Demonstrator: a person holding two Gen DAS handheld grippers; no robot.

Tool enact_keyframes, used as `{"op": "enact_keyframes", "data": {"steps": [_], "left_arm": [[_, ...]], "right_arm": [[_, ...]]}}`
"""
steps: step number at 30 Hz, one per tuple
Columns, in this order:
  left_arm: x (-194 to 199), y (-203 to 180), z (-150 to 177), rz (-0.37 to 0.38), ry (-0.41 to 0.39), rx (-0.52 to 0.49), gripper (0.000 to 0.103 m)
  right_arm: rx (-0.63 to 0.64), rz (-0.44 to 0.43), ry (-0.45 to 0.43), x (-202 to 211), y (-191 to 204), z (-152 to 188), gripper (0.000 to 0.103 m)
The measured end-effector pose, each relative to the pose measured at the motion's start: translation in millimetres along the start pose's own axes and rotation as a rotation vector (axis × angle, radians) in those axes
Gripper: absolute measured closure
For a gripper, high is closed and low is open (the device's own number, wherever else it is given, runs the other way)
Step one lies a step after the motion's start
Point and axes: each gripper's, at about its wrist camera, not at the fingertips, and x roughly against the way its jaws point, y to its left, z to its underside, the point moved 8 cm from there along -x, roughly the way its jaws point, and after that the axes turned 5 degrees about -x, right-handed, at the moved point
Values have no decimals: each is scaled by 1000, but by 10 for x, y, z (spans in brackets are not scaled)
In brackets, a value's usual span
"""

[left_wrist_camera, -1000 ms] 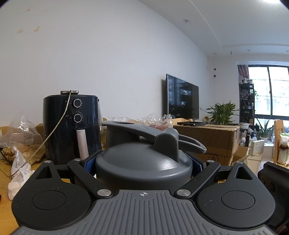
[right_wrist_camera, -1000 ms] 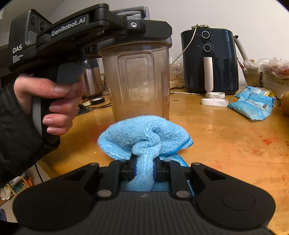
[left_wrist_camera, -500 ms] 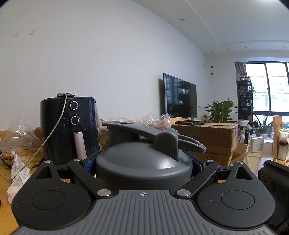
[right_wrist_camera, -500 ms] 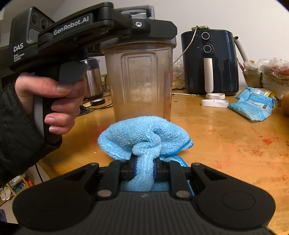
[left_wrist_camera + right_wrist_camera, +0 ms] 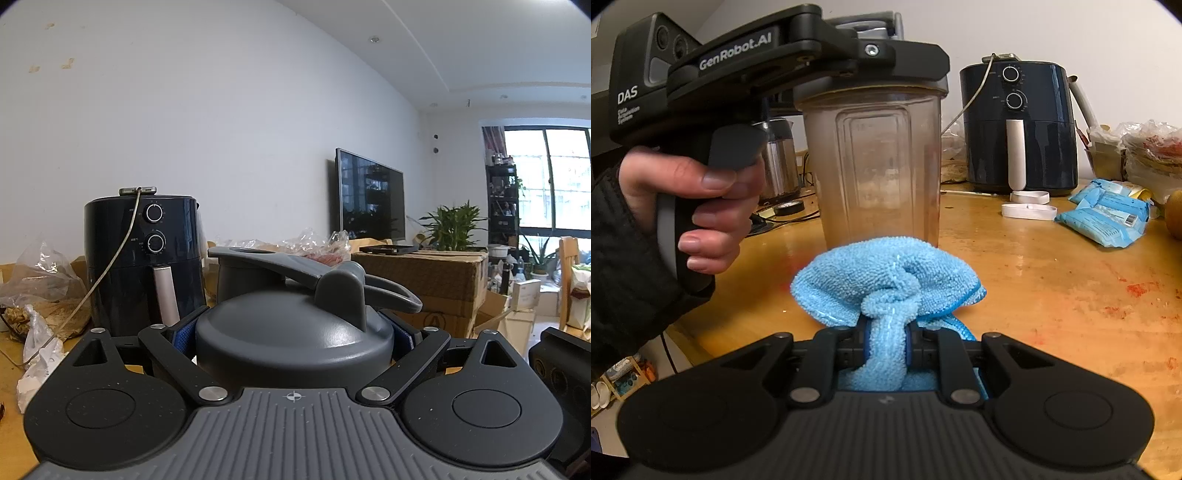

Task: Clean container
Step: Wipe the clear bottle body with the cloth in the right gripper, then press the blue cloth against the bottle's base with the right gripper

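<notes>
At left in the right wrist view, a hand (image 5: 698, 206) works the left claw (image 5: 293, 332), clamped round the grey domed lid (image 5: 295, 332) of the cloudy, ribbed plastic container (image 5: 875, 166), probably steadying it upright on the wooden surface (image 5: 1052, 266). Nearer, the right claw (image 5: 885, 343) pinches a bunched, fluffy blue microfibre cloth (image 5: 886, 280), poised for wiping.

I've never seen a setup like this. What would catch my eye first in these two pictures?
Probably the bright blue cloth, bunched and pinched in the right gripper low in the middle of its view. Just behind it stands a cloudy plastic container on the wooden table, its grey lid clamped by the left gripper, which a hand holds. A dark air fryer sits by the wall.
</notes>
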Motion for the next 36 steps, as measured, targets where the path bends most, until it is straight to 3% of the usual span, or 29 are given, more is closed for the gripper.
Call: {"op": "enact_keyframes", "data": {"steps": [7,27,36], "left_arm": [[-2,-14,1,-9,4,-3,8],[-8,-6,1,-16,4,0,8],[-6,8,4,-17,3,2,8]], "right_arm": [[-9,-2,-35,79,36,-63,92],[-9,-40,-242,486,173,-540,92],[-11,-44,-259,514,185,-566,92]]}}
